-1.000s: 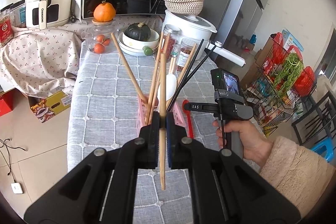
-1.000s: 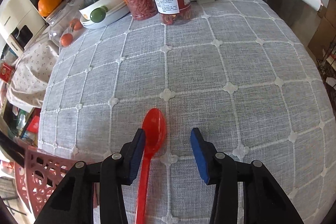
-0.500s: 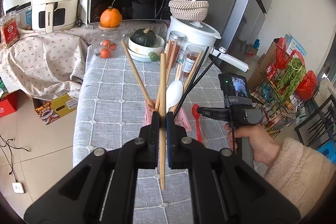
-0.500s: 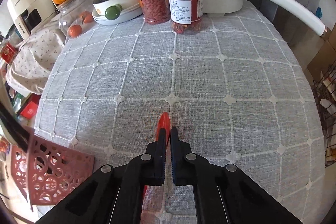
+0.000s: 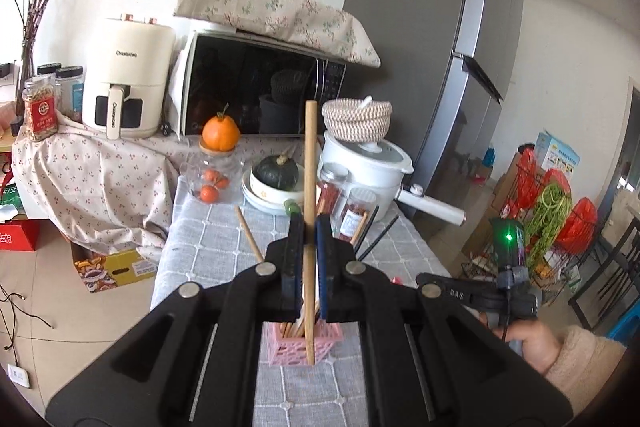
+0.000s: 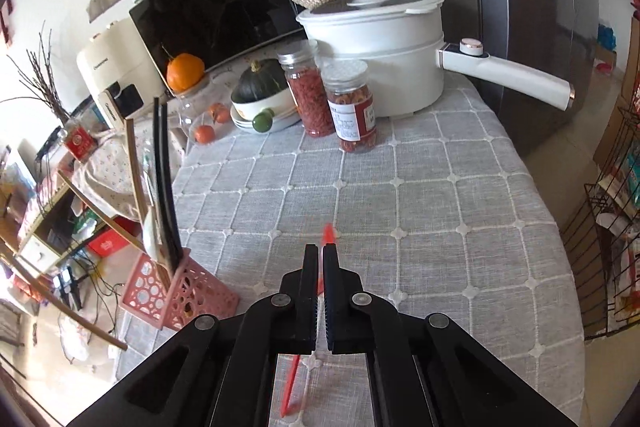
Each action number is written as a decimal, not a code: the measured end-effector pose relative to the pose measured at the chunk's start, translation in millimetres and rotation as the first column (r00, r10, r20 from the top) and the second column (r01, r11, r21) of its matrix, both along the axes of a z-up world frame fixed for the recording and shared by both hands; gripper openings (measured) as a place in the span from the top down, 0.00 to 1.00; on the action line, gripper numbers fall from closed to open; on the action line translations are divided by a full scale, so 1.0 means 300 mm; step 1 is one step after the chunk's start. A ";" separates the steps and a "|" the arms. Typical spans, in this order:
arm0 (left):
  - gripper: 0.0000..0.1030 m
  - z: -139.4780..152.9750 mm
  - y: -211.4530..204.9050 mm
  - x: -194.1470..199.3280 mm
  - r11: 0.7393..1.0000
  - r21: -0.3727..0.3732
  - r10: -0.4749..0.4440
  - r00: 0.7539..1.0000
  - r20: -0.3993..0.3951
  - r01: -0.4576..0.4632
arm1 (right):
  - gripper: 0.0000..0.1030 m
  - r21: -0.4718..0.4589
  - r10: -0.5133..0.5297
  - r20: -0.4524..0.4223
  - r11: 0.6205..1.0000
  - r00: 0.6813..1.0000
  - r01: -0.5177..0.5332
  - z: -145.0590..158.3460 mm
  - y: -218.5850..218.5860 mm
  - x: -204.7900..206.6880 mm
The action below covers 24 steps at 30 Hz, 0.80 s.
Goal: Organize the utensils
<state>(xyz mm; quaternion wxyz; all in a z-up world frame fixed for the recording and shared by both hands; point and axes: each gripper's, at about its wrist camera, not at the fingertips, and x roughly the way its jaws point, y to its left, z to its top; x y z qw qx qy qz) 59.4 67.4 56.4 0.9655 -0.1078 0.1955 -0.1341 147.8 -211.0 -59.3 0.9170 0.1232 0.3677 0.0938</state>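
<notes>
My left gripper (image 5: 307, 227) is shut on a wooden chopstick (image 5: 310, 155) and holds it upright above the pink utensil holder (image 5: 300, 349), which stands on the grey tablecloth and holds several wooden and black chopsticks. My right gripper (image 6: 322, 251) is shut on a red spoon (image 6: 329, 231); its bowl tip pokes out above the fingertips and its handle (image 6: 292, 383) hangs below, lifted off the cloth. The holder (image 6: 180, 291) also shows left of the right gripper, with black chopsticks (image 6: 164, 187) and a white spoon in it.
At the table's far end stand two spice jars (image 6: 348, 107), a white pot with a long handle (image 6: 384, 55), a bowl with a squash (image 6: 260, 95) and a glass jar topped by an orange (image 5: 220, 135). A microwave (image 5: 260, 99) and fridge (image 5: 440, 67) stand behind.
My right gripper closed on the red spoon and lifted it off the cloth. My left gripper rose and tilted up with the chopstick, well above the holder.
</notes>
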 end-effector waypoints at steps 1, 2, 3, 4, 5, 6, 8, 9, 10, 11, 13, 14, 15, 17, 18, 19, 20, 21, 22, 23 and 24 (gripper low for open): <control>0.93 0.004 0.004 0.000 1.000 -0.013 0.014 1.000 0.026 -0.013 | 0.98 0.005 0.001 0.015 1.000 1.000 -0.001 0.013 -0.006 -0.012; 0.93 0.006 0.004 0.000 0.999 -0.026 0.028 0.998 0.049 -0.027 | 0.98 0.007 0.000 0.031 1.000 1.000 0.000 0.027 -0.011 -0.025; 0.93 0.004 0.004 0.003 0.999 -0.037 0.038 0.997 0.067 -0.036 | 0.98 0.006 0.001 0.047 1.000 0.999 -0.001 0.042 -0.016 -0.037; 0.93 -0.001 0.002 0.011 0.998 -0.042 0.043 0.996 0.079 -0.040 | 0.98 0.006 0.006 0.061 1.000 0.998 -0.006 0.057 -0.017 -0.047; 0.93 -0.006 -0.005 0.020 0.998 -0.041 0.047 0.995 0.083 -0.043 | 0.98 0.007 0.014 0.068 1.000 0.998 -0.014 0.066 -0.020 -0.053; 0.93 -0.015 -0.013 0.032 0.998 -0.037 0.051 0.996 0.079 -0.048 | 0.98 0.011 0.023 0.068 1.000 0.997 -0.024 0.070 -0.022 -0.055; 0.93 -0.027 -0.020 0.046 0.998 -0.037 0.058 0.996 0.063 -0.056 | 0.97 0.025 0.044 0.054 0.999 0.998 -0.045 0.059 -0.024 -0.053; 0.93 -0.029 -0.021 0.048 0.998 -0.044 0.058 0.997 0.056 -0.056 | 0.96 0.030 0.046 0.034 0.998 0.998 -0.047 0.043 -0.024 -0.044; 0.93 -0.027 -0.023 0.043 0.997 -0.050 0.056 0.997 0.054 -0.053 | 0.92 0.034 0.052 0.002 0.998 0.999 -0.052 0.020 -0.023 -0.027; 0.93 -0.024 -0.025 0.035 0.997 -0.053 0.052 0.997 0.055 -0.049 | 0.88 0.041 0.057 -0.031 0.998 0.998 -0.056 -0.011 -0.020 -0.009; 0.93 -0.016 -0.033 0.019 0.998 -0.040 0.046 0.997 0.065 -0.044 | 0.56 0.033 0.047 -0.095 0.998 0.994 -0.044 -0.076 -0.017 0.037; 0.93 -0.012 -0.037 0.012 0.999 -0.031 0.043 0.997 0.070 -0.041 | 0.49 0.025 0.039 -0.128 0.999 0.991 -0.036 -0.108 -0.012 0.063; 0.93 -0.010 -0.041 0.007 0.999 -0.021 0.039 0.997 0.072 -0.038 | 0.47 0.023 0.029 -0.149 0.999 0.988 -0.026 -0.138 -0.008 0.088; 0.93 -0.009 -0.041 0.005 0.999 -0.009 0.034 0.997 0.069 -0.033 | 0.47 -0.011 0.015 -0.202 1.000 0.979 -0.017 -0.191 0.008 0.147; 0.93 -0.010 -0.040 0.006 0.999 -0.009 0.031 0.998 0.062 -0.031 | 0.47 -0.031 -0.002 -0.226 0.999 0.974 -0.005 -0.216 0.018 0.175; 0.93 -0.011 -0.037 0.010 1.000 -0.011 0.030 0.998 0.052 -0.029 | 0.47 -0.045 -0.014 -0.249 0.999 0.968 0.002 -0.241 0.028 0.202; 0.93 -0.013 -0.031 0.012 0.999 -0.017 0.031 0.998 0.045 -0.031 | 0.47 -0.055 -0.020 -0.274 0.998 0.962 0.006 -0.265 0.039 0.229; 0.93 -0.015 -0.028 0.015 0.999 -0.023 0.031 0.999 0.039 -0.030 | 0.49 -0.065 -0.029 -0.296 0.998 0.955 0.010 -0.290 0.044 0.251; 0.93 -0.016 -0.024 0.018 0.999 -0.028 0.031 0.999 0.033 -0.030 | 0.49 -0.078 -0.041 -0.309 0.997 0.950 0.018 -0.310 0.053 0.270; 0.93 -0.019 -0.024 0.020 0.999 -0.030 0.032 0.999 0.032 -0.031 | 0.50 -0.095 -0.052 -0.318 0.995 0.947 0.023 -0.325 0.062 0.283; 0.93 -0.020 -0.024 0.023 0.999 -0.031 0.032 0.999 0.031 -0.031 | 0.52 -0.112 -0.060 -0.328 0.993 0.943 0.025 -0.340 0.074 0.295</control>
